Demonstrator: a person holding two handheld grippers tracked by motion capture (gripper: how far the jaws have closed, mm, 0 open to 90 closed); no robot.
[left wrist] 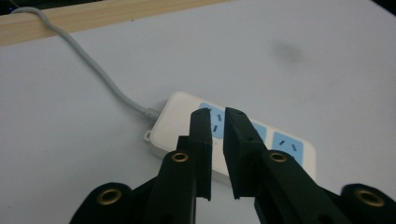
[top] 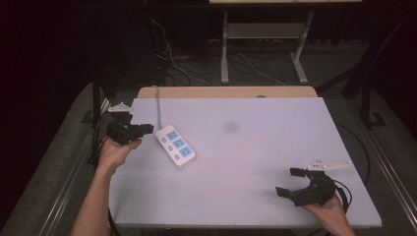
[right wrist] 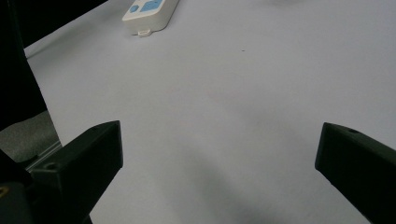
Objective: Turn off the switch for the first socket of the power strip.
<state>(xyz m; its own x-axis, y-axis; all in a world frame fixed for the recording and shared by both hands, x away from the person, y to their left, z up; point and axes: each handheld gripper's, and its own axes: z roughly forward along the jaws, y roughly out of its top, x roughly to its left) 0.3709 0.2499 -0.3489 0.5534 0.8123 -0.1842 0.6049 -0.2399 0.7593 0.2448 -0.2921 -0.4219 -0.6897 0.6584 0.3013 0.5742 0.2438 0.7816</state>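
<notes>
Two tools seen: left tool (top: 147, 129) nearly clenched, nothing held, just beside power strip (top: 175, 146); right tool (top: 290, 182) released wide over surface (top: 255, 147).

We record a white power strip (top: 175, 146) bearing three light-blue socket panels, each marked with small dark slots, and trailing a pale grey cord (left wrist: 93, 72). The table (top: 255, 147) reads as a plain pale lavender-grey sheet with one faint dark smudge (top: 230, 127), edged at the far side by a light wood strip (top: 226, 92). We note both the left tongs (top: 146, 129) and the right tongs (top: 287, 182) as matt black, the left showing brass-coloured rivets, each topped by a light grey plate.
</notes>
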